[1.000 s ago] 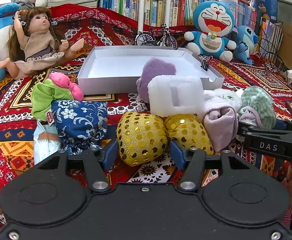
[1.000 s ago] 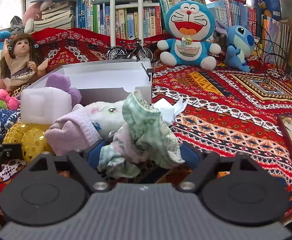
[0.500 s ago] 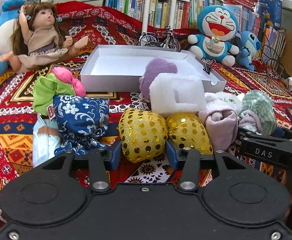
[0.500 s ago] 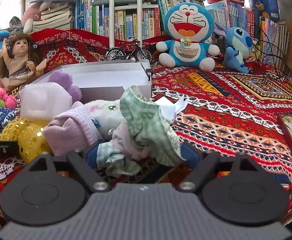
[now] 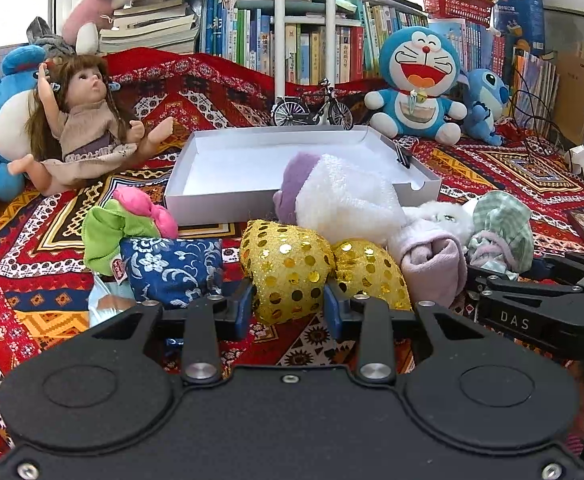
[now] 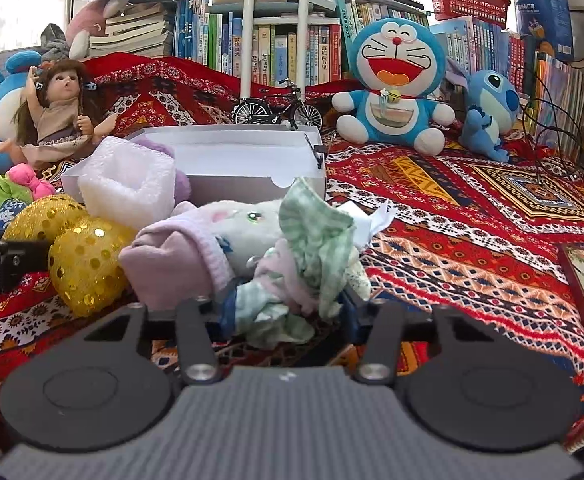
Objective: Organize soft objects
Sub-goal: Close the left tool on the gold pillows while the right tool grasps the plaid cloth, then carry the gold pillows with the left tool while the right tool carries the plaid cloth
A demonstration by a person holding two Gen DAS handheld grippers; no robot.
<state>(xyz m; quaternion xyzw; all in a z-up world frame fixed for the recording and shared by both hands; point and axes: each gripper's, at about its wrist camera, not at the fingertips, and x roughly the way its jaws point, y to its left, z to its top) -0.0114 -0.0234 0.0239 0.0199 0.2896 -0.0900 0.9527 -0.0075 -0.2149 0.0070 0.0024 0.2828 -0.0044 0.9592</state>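
Gold-sequinned cushion (image 5: 288, 276), lower centre of the left view, sits pinched in the left tool (image 5: 288, 304), closed narrow on it. Right tool (image 6: 288, 312) has just been closing around the green checked cloth (image 6: 315, 240). Lift both gently toward the white box (image 5: 220, 208) behind

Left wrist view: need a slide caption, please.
Left tongs shut on gold sequin pouch before the white box.
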